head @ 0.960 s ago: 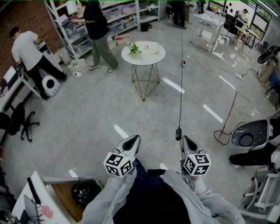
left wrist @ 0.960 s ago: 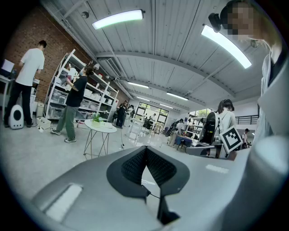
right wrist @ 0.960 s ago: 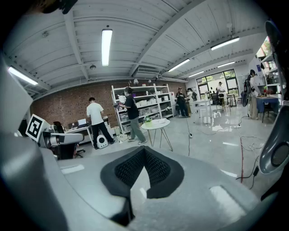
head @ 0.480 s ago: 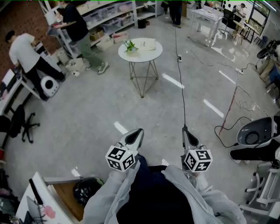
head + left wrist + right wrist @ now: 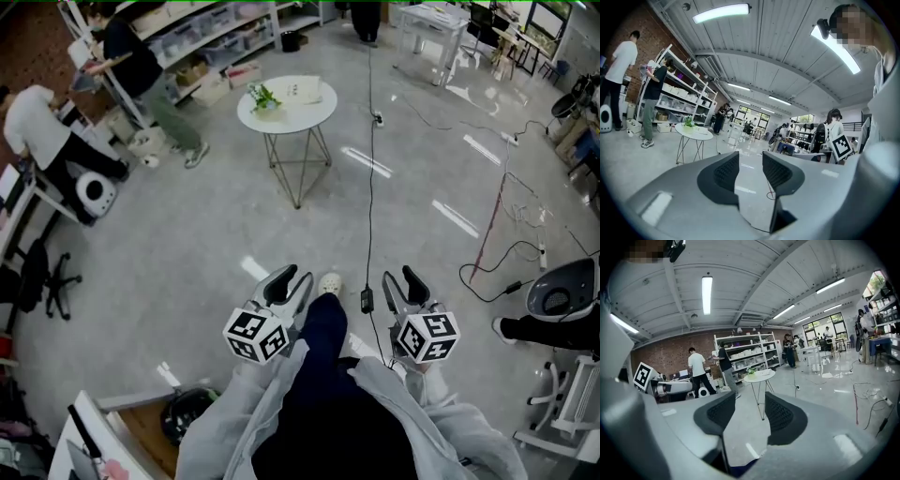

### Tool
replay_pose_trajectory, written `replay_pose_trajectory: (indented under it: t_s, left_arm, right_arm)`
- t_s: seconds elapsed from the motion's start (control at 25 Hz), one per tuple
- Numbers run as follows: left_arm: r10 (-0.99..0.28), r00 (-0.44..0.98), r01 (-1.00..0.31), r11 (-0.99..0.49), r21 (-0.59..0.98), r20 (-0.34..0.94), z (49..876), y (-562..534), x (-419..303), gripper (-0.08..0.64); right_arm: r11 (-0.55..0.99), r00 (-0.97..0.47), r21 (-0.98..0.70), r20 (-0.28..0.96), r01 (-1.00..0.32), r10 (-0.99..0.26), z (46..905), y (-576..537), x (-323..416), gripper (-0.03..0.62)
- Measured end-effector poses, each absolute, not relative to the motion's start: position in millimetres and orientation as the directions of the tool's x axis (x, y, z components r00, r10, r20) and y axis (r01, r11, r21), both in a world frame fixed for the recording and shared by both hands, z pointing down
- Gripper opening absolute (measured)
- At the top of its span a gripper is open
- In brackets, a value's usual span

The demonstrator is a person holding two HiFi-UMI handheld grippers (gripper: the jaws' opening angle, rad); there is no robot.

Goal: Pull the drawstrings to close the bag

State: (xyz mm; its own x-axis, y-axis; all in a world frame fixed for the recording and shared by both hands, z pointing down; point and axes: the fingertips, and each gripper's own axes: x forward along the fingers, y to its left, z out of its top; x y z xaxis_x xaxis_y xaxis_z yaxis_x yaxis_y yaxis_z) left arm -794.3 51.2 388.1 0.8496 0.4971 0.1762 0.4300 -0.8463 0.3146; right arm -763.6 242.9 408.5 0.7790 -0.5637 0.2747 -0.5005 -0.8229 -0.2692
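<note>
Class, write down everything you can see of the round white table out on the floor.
The round white table has a flat, smooth top on thin wire legs that look like metal and slant in V shapes. It stands upright on the grey floor. A small potted plant and white papers rest on it.

A round worktop stands on the floor ahead, with a plant near its left edge and papers just right of the plant. Shelves stand behind it, to the left. Nearest, the left gripper and right gripper sit side by side, apart.
</note>
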Motion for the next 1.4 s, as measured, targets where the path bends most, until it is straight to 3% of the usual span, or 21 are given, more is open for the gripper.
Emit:
replay_pose_trajectory:
  t_s: [0.16, 0.84, 1.12, 1.4]
  left_arm:
    - [0.506, 0.842, 0.431, -0.839, 0.331, 0.186, 393, 50, -744, 0.268]
    - [0.587, 0.785, 0.519, -0.798, 0.306, 0.199, 378, 47, -490, 0.262]
    - [0.594, 0.779, 0.524, -0.792, 0.315, 0.2, 384, 32, -429, 0.261]
    - [0.611, 0.763, 0.526, -0.777, 0.347, 0.212, 391, 34, -412, 0.259]
  right_arm:
    - [-0.832, 0.793, -0.278, 0.267, -0.48, -0.547, 405, 250, -720, 0.247]
    - [-0.862, 0.829, -0.294, 0.269, -0.413, -0.49, 396, 249, -486, 0.247]
    - [-0.859, 0.829, -0.296, 0.264, -0.417, -0.494, 403, 236, -419, 0.247]
    - [-0.863, 0.83, -0.318, 0.281, -0.393, -0.482, 407, 235, -406, 0.247]
